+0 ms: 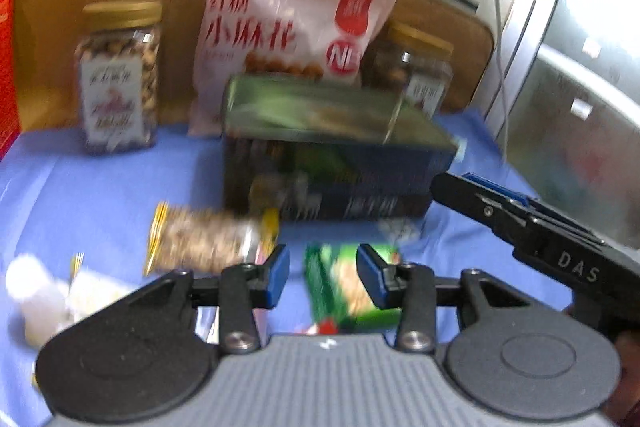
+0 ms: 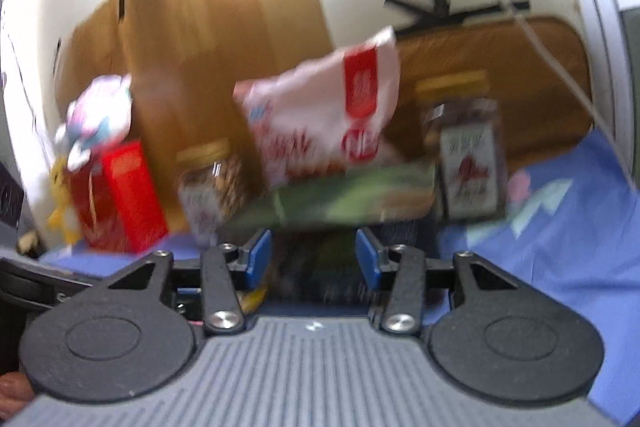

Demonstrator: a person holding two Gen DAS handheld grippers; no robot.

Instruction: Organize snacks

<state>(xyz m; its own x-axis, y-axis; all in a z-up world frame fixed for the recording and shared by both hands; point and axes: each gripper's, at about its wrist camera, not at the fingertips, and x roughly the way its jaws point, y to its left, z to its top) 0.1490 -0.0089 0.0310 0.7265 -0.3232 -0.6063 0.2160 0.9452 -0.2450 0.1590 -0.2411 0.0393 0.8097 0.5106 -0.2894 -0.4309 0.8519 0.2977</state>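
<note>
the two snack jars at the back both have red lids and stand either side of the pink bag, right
Not quite: the lids are gold, not red. The left wrist view shows one jar left of the pink bag and the other jar right of it, both standing at the back, each with a gold lid.

Each claw [image 1: 323,275] [image 2: 314,259] is black with blue fingertip pads [image 1: 280,273], silver screws, round pivot discs and a ribbed grey housing; one arm reads "DAS".
</note>
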